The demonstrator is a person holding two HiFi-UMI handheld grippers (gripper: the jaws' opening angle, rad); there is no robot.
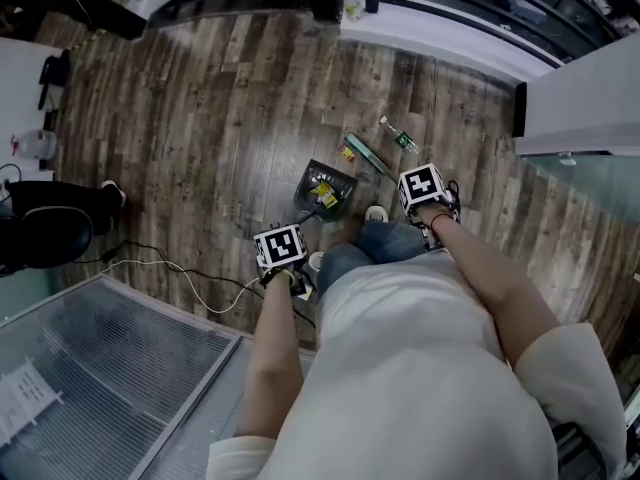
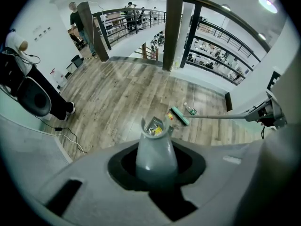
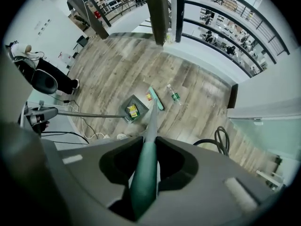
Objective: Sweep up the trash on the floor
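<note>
Two grippers, both clamped: left gripper [image 2: 156, 166] round grey dustpan handle [image 2: 156, 147], right gripper [image 3: 143, 173] round green broom handle [image 3: 149, 126]. Dustpan [image 1: 340, 178] on wood floor [image 1: 220, 98] w/ yellow trash [image 1: 323, 194] inside; broom head [image 1: 368, 155] just beside, small wrapper [image 1: 348, 154] btwn them, bottle [image 1: 402, 138] near.

The wooden plank floor [image 1: 230, 98] carried a dark dustpan [image 1: 340, 180] holding yellow scraps [image 1: 324, 194]. The green head of a broom [image 1: 368, 155] rested nearby, a small wrapper [image 1: 348, 153] just beside it, a plastic bottle [image 1: 400, 137] near, and white cables [image 1: 170, 268] well apart.
</note>
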